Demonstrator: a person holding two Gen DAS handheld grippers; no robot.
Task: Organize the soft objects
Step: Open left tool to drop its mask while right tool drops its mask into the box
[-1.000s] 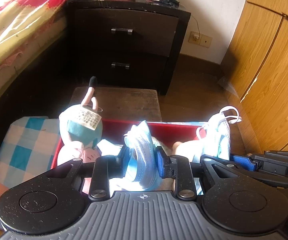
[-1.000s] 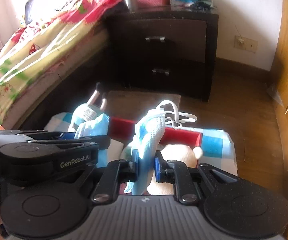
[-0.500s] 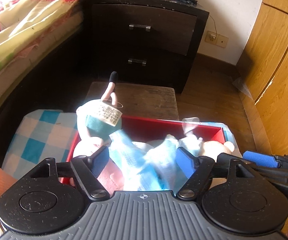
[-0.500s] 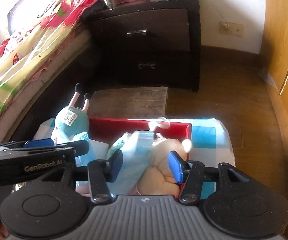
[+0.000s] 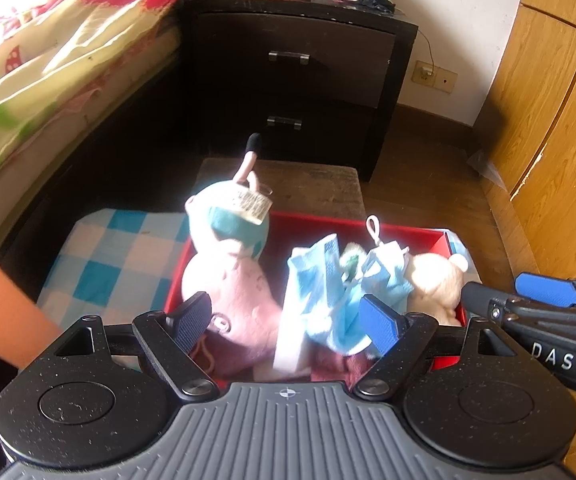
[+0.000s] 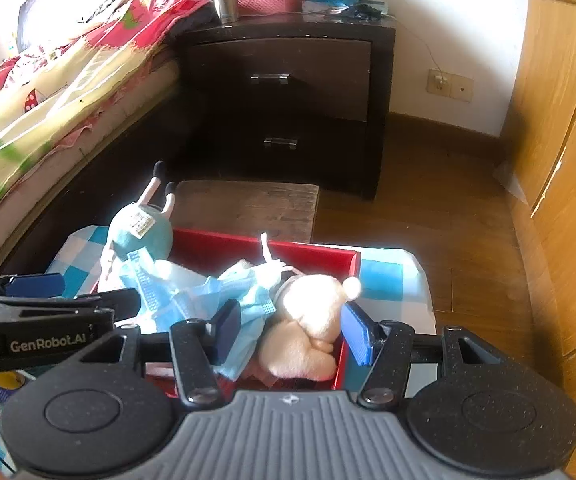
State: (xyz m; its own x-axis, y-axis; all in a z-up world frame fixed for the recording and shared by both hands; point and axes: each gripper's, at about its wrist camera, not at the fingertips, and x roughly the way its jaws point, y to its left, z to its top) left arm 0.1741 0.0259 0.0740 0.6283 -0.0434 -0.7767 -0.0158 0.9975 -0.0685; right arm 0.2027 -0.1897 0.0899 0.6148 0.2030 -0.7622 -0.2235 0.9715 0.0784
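My left claw (image 5: 286,322) hangs over the near end of the red box (image 5: 351,226), and its jaws are opening with nothing pinched between them; the blue pads stand clear on either side of what lies below. Under it I see the pink doll (image 5: 228,280) along the box's left side, its teal body and paper tag sticking up over the left rim and its thin legs pointing toward the far end. Just right of the doll lie the crumpled blue face masks (image 5: 327,280), resting loose in the middle of the box with a white ear loop standing up. My right claw (image 6: 289,330) sits over the near right corner of the same box, and its jaws are opening too, with no grip on anything; the cream bear (image 6: 307,320) lies between its pads and I cannot tell if the right pad brushes it. The masks touch the bear's left side. The box rests on a blue and white checked cloth (image 6: 379,276), whose right edge shows beyond the box's right wall. Past the far edge of the cloth stands a low wooden stool (image 6: 248,204), then a dark nightstand (image 6: 288,80) against the wall, with a bed (image 6: 48,80) to its left.
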